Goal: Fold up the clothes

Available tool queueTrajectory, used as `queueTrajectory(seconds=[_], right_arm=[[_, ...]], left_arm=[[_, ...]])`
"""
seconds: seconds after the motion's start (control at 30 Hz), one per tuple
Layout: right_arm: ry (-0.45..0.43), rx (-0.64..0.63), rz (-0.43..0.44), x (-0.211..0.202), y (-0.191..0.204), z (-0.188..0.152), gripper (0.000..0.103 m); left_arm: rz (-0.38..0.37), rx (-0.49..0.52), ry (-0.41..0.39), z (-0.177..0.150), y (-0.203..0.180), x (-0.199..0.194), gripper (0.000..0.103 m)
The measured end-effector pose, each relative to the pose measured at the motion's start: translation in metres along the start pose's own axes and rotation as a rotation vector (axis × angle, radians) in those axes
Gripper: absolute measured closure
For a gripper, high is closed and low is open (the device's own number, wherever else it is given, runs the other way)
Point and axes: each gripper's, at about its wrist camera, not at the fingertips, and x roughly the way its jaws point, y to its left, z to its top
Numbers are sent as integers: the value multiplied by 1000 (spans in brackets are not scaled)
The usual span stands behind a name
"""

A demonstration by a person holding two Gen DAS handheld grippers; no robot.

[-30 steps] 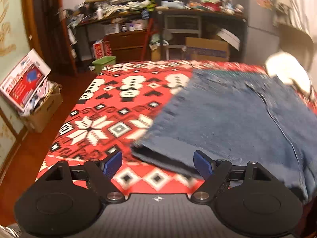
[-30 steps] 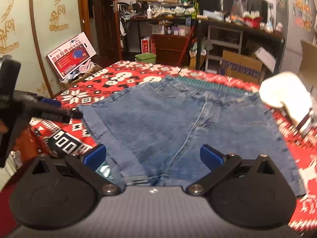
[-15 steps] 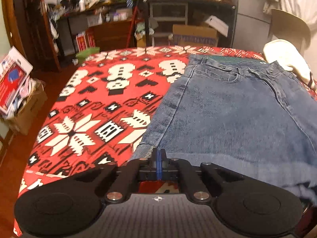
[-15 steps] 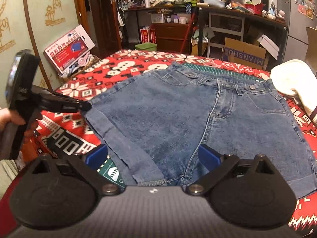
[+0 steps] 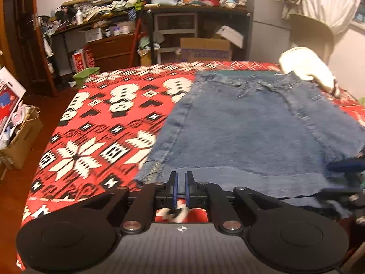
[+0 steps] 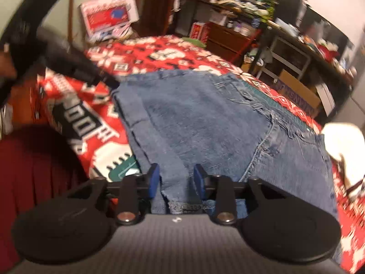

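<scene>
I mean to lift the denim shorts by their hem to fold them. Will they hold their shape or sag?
The denim shorts will probably sag between grip points: they lie limp and creased. The doubled hem looks thicker, likely stiffer. They probably won't slip on the patterned cloth.

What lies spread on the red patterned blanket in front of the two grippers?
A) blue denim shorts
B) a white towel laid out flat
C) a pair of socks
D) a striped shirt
A: the denim shorts lie flat across the red patterned blanket, waistband at the far side.
</scene>
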Motion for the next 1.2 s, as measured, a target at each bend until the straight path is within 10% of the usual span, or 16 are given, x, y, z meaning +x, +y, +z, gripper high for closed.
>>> queueTrajectory(seconds=[0.23, 0.53, 1.2], right_arm=[[35, 53, 51, 5, 3, -9, 93], [26, -32, 20, -3, 8, -9, 81], [39, -72, -29, 5, 10, -5, 81]], left_arm=[[-30, 20, 9, -2, -12, 1, 95], [-66, 118, 24, -10, -28, -4, 92], [142, 527, -23, -28, -66, 5, 68]])
